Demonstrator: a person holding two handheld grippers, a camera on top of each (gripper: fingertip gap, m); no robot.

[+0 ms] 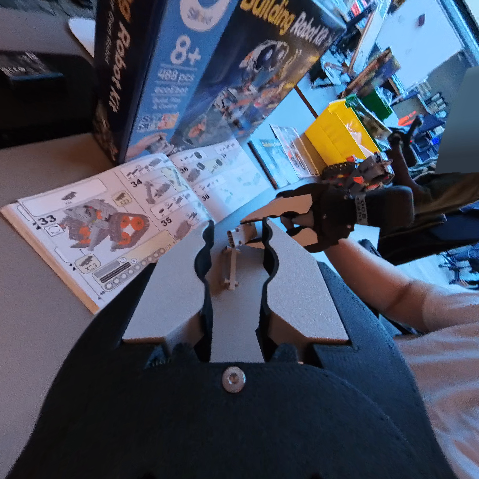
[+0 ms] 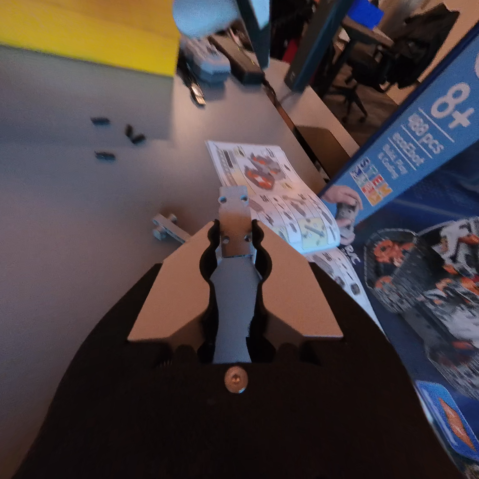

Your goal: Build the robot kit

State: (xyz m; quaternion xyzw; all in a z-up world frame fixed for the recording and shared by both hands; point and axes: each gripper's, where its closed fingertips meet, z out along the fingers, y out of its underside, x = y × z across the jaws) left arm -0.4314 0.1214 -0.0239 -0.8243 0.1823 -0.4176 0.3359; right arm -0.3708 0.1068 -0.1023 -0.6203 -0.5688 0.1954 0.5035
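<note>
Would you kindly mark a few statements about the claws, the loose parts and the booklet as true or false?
1. The right claw grips a flat grey plastic panel piece with corner holes. True.
2. The left claw is clamped on a yellow brick. False: it is open, above a grey plastic beam with cross pins on the table.
3. The paper instruction booklet lies open. True.
4. The small black pins sit on the booklet. False: they lie on the bare grey tabletop.

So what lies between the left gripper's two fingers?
A slim grey beam on the table, touching neither finger of the open left gripper; left wrist view.
</note>
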